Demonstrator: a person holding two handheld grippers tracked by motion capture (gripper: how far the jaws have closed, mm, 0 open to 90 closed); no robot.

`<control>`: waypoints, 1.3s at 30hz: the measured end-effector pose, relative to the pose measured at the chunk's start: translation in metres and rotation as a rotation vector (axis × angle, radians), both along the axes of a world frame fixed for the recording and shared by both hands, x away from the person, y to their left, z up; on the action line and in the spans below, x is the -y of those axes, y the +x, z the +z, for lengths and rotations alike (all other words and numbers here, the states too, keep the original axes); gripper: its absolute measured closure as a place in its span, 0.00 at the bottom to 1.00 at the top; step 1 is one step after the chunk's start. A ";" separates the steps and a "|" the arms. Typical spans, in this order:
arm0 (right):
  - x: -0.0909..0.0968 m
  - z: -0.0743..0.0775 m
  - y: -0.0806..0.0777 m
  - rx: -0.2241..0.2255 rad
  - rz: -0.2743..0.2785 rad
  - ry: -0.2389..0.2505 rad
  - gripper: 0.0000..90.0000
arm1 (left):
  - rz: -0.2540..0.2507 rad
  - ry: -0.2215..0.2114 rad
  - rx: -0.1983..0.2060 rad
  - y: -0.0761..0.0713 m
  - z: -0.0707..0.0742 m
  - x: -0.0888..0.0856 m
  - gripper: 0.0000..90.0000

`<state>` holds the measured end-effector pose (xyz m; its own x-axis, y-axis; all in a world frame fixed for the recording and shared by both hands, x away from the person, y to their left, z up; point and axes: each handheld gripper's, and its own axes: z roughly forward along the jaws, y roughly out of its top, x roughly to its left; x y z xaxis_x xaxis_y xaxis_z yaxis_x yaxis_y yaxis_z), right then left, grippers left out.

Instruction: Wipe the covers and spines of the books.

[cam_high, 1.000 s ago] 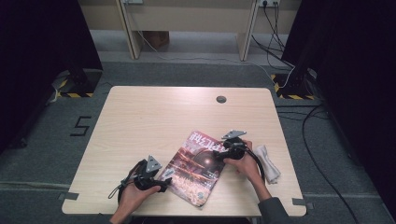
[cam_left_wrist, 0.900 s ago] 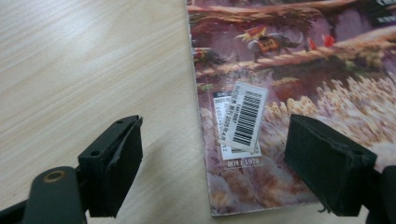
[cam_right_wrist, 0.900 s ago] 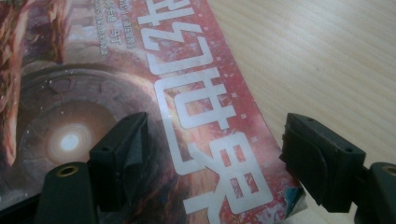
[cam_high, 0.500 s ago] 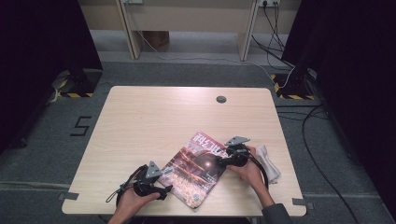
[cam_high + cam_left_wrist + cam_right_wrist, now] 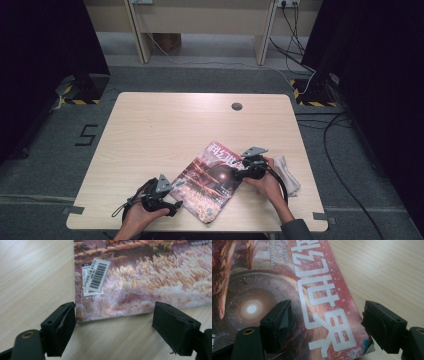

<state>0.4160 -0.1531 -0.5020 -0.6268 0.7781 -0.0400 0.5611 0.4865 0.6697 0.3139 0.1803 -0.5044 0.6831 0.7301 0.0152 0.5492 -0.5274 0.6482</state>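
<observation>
**Both grippers at the magazine, jaws wide, nothing clamped**

Worktop [image 5: 150, 130]: light wood, carries everything below.

Magazine [image 5: 212, 181]: lies flat on the worktop, turned at an angle, between the two grippers. Red-brown cover, large white characters along its far end.

White cloth [image 5: 286, 172]: crumpled, on the worktop just beyond the right hand [image 5: 267, 185], on the side away from the magazine.

Left gripper [image 5: 176, 196]: jaws wide apart, holding nothing. In the left gripper view the magazine's near edge runs across just ahead of the jaws. Its corner sits against the tip of the jaw on that view's left; whether they actually touch, cannot tell. The other jaw stands close below the same edge, over bare wood. Left hand [image 5: 137, 217] grips the body.

Right gripper [image 5: 235, 175]: jaws wide apart, holding nothing. In the right gripper view they straddle the title-end corner of the magazine: one jaw over the cover art, the other off the edge over bare wood. White title characters run between them. The corner is slightly frayed.

Barcode sticker [image 5: 99, 274]: on the cover, just ahead of the left gripper's jaws, near that corner.
</observation>
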 end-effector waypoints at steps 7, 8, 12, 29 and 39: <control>0.001 0.003 -0.011 -0.031 -0.009 -0.025 0.27 | 0.084 0.037 0.031 0.015 0.001 -0.007 0.16; 0.002 0.003 -0.014 -0.034 -0.012 -0.022 0.27 | 0.092 0.043 0.037 0.018 0.001 -0.008 0.16; 0.005 0.004 -0.027 -0.039 -0.010 -0.026 0.27 | 0.144 0.048 0.048 0.030 0.001 -0.014 0.16; 0.004 0.001 -0.078 -0.067 0.039 -0.045 0.23 | 0.280 0.057 0.118 0.081 -0.003 -0.018 0.21; 0.014 0.011 -0.078 -0.024 0.001 0.047 0.31 | 0.162 -0.039 0.089 0.038 0.008 -0.005 0.19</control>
<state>0.3380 -0.1668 -0.4914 -0.6276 0.7784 0.0122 0.5774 0.4549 0.6780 0.3517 0.1855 -0.4965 0.5541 0.8315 0.0398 0.5647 -0.4105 0.7160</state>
